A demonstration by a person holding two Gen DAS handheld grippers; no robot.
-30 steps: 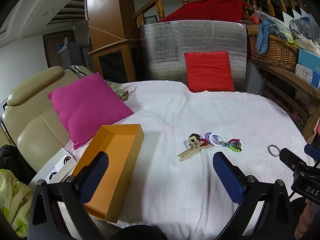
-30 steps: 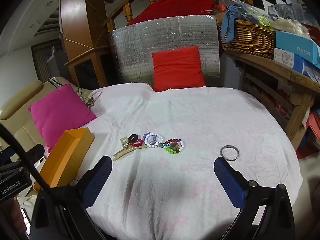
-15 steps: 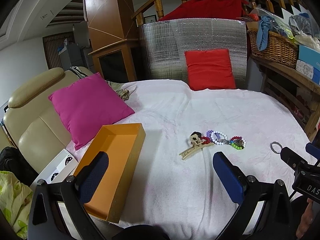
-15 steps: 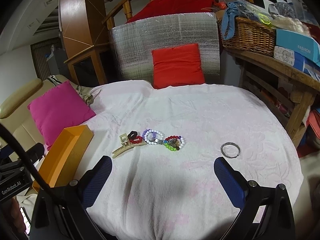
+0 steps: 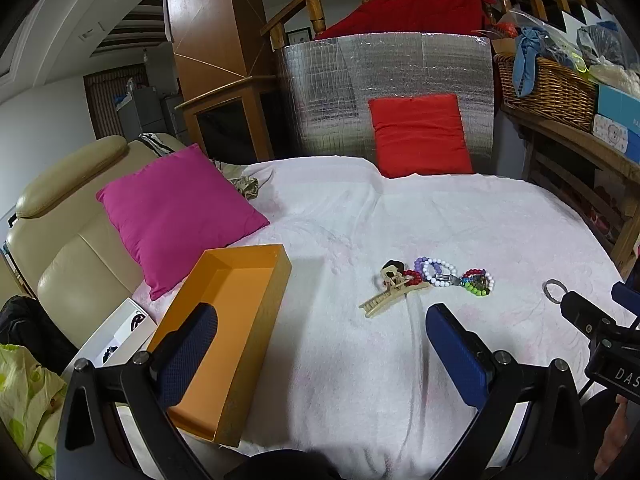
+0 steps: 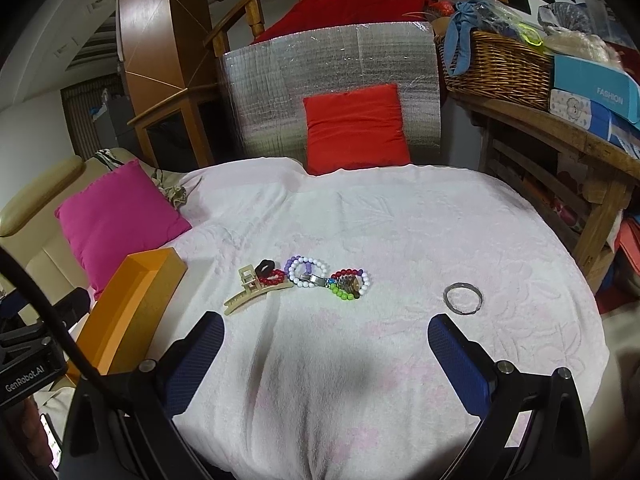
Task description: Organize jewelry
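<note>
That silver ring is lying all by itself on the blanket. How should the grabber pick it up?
Pinch one side of the ring's thin band, coming straight down from above with the right gripper, which is nearer and open. The ring lies flat on the soft blanket, so one finger could go inside the hoop and the other outside. Nothing crowds it; the bracelets lie apart to its left.

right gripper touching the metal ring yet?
Apart. The right wrist view shows white blanket between the open right gripper and the metal ring.

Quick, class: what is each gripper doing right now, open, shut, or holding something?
Left gripper: open, holding nothing.
Right gripper: open, holding nothing.
</note>
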